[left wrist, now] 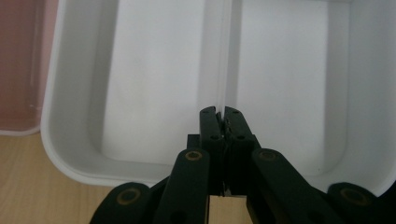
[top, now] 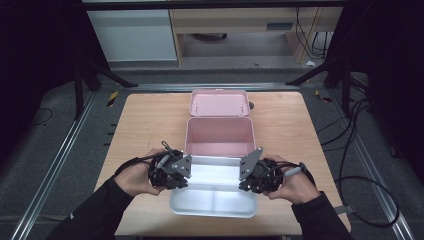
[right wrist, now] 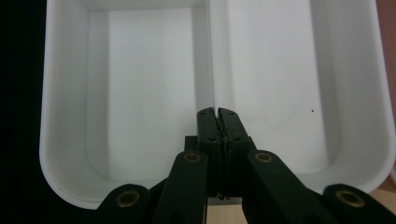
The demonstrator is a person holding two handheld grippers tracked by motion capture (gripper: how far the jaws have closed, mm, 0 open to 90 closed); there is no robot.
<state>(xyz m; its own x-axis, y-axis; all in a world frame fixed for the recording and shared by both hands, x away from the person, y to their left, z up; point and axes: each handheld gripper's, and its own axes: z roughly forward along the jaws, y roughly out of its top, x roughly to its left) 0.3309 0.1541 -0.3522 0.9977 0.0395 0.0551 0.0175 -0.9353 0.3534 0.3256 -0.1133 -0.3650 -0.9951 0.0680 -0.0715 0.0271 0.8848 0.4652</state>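
Observation:
A white tray (top: 212, 212) with two compartments lies at the table's front, against the open pink box (top: 220, 149). My left gripper (top: 189, 174) is at the tray's left end and my right gripper (top: 243, 176) at its right end, each held in a hand. In the left gripper view the tray (left wrist: 70, 154) is below the shut black jaws of my left gripper (left wrist: 220, 112), whose tips line up with the divider (left wrist: 223, 56). The right gripper view shows the same: my right gripper (right wrist: 218, 113) is shut at the divider (right wrist: 211, 56) of the tray (right wrist: 60, 177). Whether either pinches the divider I cannot tell.
The pink box's lid (top: 219, 104) lies open flat behind it. The box's pink wall (left wrist: 21, 70) borders the tray in the left gripper view. The wooden table (top: 145, 120) has bare room left and right of the box. Cables and metal rails run on the floor around the table.

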